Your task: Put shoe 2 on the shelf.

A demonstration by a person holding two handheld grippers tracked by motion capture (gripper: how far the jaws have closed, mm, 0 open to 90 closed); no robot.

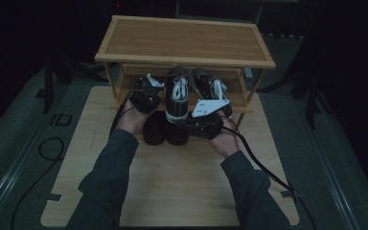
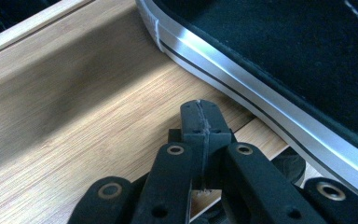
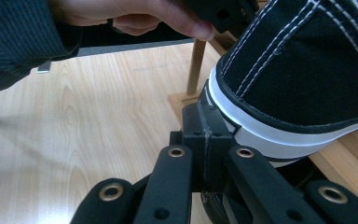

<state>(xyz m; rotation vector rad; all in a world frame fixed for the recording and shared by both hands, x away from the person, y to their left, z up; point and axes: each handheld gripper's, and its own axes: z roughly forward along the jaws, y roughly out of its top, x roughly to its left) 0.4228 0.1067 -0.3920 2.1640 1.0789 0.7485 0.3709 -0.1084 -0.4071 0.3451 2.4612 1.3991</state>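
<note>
Black sneaker (image 1: 177, 98) on rack (image 1: 184, 40): probably light, soft canvas, stiff rubber sole. Best gripped at heel rim. Both grippers' jaws pressed together, empty.

Floor marking: the letters "ID" (image 1: 60, 119) in black, on the grey floor just off the left edge of the desk (image 1: 172, 191), level with the desk's far left corner.
Sneakers: no brand, word or number can be read on them.
Wooden shelf: no label or writing.
Desk: no writing.
Claws: no lettering legible.
</note>
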